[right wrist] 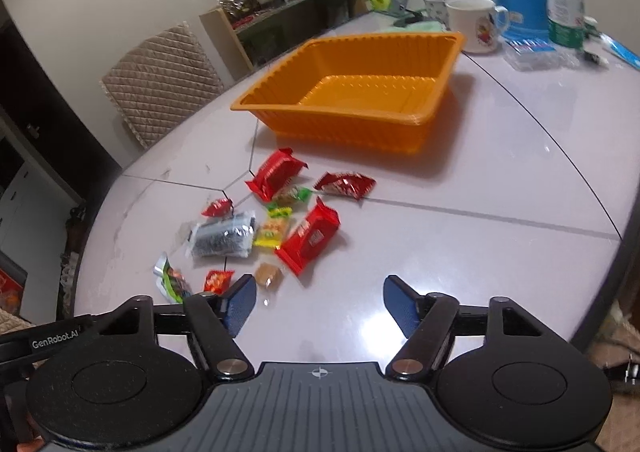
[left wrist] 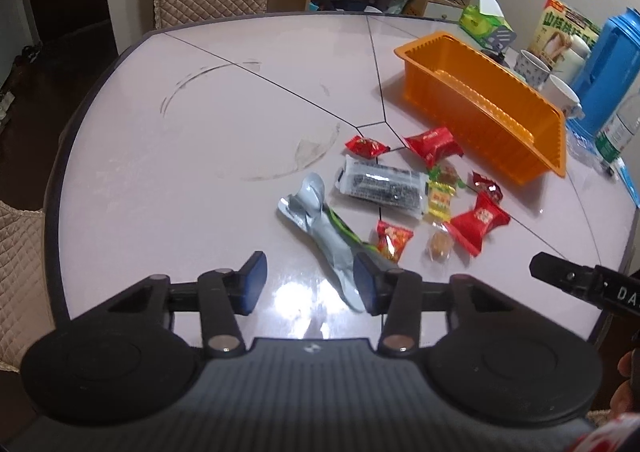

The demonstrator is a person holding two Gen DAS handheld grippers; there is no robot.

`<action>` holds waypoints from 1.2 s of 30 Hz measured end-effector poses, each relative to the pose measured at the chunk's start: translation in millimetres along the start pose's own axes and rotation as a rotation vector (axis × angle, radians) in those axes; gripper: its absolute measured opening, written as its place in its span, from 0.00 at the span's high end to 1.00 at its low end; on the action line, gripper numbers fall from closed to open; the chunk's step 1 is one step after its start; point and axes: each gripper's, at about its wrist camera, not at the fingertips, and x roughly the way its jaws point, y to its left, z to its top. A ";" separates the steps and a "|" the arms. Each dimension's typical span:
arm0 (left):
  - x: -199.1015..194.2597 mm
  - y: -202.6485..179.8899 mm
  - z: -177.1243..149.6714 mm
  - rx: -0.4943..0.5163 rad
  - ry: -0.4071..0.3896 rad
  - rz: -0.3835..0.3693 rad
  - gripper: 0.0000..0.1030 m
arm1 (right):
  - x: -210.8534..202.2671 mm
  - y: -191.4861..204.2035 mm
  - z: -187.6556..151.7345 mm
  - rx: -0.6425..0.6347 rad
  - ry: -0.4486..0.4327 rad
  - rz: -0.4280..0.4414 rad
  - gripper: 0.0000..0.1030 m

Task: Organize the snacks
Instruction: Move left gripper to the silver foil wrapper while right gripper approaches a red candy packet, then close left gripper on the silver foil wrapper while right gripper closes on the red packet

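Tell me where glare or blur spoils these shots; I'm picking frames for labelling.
Left wrist view: white glare on the table between the open left gripper pads; edges bend from fisheye. Right wrist view: glare patch beside the open right gripper; snacks slightly soft, orange tray readable.

the table [left wrist: 200, 156] top looks smooth and glossy, throwing back lamp glare. the orange tray [right wrist: 360, 92] is ribbed, slightly shiny plastic. the red snack wrappers [right wrist: 310, 240] are glossy film; the long silver pouch [left wrist: 320, 228] is crinkled foil. the chair cover [right wrist: 160, 84] is quilted matt cloth. the gripper pads [right wrist: 240, 304] look like blue textured rubber
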 end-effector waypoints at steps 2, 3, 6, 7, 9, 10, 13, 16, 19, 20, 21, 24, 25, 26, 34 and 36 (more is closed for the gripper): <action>2.4 -2.6 2.8 -0.004 -0.009 0.015 0.58 | 9.3 0.7 5.3 -0.017 -0.005 0.010 0.36; 4.0 -4.3 4.5 -0.005 -0.012 0.029 0.58 | 15.7 -0.1 8.5 -0.018 -0.002 0.022 0.38; 10.2 -7.5 7.9 -0.026 -0.010 0.059 0.58 | 34.2 -3.6 16.9 -0.016 0.019 0.038 0.45; 13.0 -8.4 8.7 -0.035 -0.007 0.067 0.58 | 39.6 -5.0 19.3 -0.017 0.022 0.044 0.47; 18.8 -10.7 10.8 -0.048 0.001 0.088 0.58 | 48.8 -8.2 23.1 -0.014 0.025 0.056 0.47; 21.0 -11.6 11.5 -0.056 0.002 0.096 0.58 | 53.1 -10.3 24.9 -0.007 0.030 0.061 0.48; 26.9 -14.3 14.1 -0.075 -0.003 0.111 0.58 | 64.7 -14.2 30.1 0.001 0.042 0.069 0.49; 33.5 -17.9 16.3 -0.079 0.000 0.131 0.58 | 73.9 -18.1 33.4 0.011 0.042 0.073 0.51; 37.7 -20.1 18.0 -0.080 0.000 0.142 0.58 | 82.4 -19.9 34.6 0.023 0.044 0.081 0.60; 39.0 -20.9 18.5 -0.079 -0.001 0.145 0.58 | 84.4 -19.7 34.9 0.023 0.042 0.082 0.61; 40.5 -21.7 19.1 -0.078 0.001 0.149 0.58 | 85.9 -19.4 35.1 0.023 0.040 0.084 0.62; 44.1 -22.5 20.4 -0.083 0.005 0.151 0.58 | 90.9 -18.9 35.5 0.018 0.040 0.087 0.63; 45.6 -22.8 20.8 -0.084 0.007 0.151 0.58 | 92.5 -18.6 35.0 0.014 0.041 0.088 0.63; 47.0 -22.7 21.2 -0.085 0.010 0.151 0.58 | 94.0 -18.0 34.6 0.011 0.043 0.087 0.64; 54.6 -22.3 21.6 -0.084 0.023 0.147 0.58 | 97.7 -16.0 32.8 -0.022 0.043 0.121 0.75; 56.5 -22.9 21.4 -0.081 0.026 0.144 0.58 | 95.1 -14.4 34.3 -0.037 0.035 0.138 0.80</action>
